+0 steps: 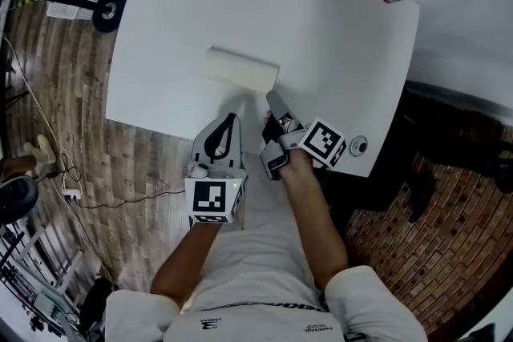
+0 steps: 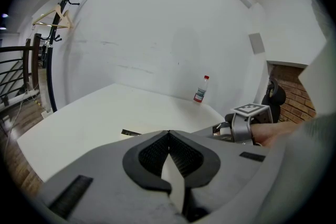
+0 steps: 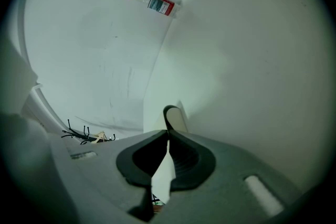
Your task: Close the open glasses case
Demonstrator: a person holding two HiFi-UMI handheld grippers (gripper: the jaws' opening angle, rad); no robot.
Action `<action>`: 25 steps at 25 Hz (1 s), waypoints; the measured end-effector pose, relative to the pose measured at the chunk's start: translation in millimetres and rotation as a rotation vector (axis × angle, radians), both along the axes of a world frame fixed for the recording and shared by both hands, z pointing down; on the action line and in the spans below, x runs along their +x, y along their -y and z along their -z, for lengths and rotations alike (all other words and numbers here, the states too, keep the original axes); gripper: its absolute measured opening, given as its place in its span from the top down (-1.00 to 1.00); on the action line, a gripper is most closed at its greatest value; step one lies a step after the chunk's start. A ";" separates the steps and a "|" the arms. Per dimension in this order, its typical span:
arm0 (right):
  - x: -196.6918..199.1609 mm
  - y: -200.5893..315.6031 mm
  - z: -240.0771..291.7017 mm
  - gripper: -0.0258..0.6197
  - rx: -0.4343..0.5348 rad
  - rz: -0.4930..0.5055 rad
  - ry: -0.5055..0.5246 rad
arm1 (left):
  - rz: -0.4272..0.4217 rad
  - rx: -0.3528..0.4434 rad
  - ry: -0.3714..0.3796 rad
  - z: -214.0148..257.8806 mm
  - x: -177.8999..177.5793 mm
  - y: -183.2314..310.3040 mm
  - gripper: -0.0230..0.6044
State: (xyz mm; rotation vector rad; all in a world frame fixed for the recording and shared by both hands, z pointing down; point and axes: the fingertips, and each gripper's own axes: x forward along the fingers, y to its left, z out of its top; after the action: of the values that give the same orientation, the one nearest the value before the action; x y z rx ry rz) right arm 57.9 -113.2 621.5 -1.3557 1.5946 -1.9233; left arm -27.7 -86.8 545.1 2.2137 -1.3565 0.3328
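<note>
Status: glasses case point(image 1: 240, 70) lies on the table point(image 1: 337, 28), lid down or nearly so. A dark slit along its edge in the left gripper view suggests it isn't snapped shut. Contents not visible. Left gripper point(image 1: 232, 118) sits just short of the case, right gripper point(image 1: 272, 97) near its right end. Both jaw pairs are pressed together, empty. Probably only a final press remains.
</note>
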 end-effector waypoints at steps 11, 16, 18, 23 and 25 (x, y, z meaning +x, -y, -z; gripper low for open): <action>0.2 -2.3 -5.0 0.88 -0.018 0.030 -0.038 | 0.005 -0.005 -0.007 -0.4 1.6 0.6 0.93; -0.7 -4.8 -7.4 0.88 -0.023 0.041 -0.065 | 0.007 -0.009 -0.001 -2.5 -1.6 -2.2 0.94; -1.1 -6.0 -8.6 0.88 -0.026 0.049 -0.084 | 0.010 -0.009 -0.003 -2.3 -2.5 -2.6 0.93; -0.4 -8.6 -12.0 0.87 -0.031 0.057 -0.114 | 0.008 -0.009 -0.004 -2.6 -2.8 -4.2 0.94; -0.2 -8.9 -12.6 0.86 -0.032 0.058 -0.116 | 0.009 -0.009 -0.004 -2.8 -3.0 -4.2 0.93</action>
State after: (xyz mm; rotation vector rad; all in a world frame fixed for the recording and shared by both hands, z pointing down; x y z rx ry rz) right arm 57.7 -104.3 634.1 -1.4737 1.6804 -1.9436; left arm -30.7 -82.6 547.9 2.1987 -1.3604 0.3308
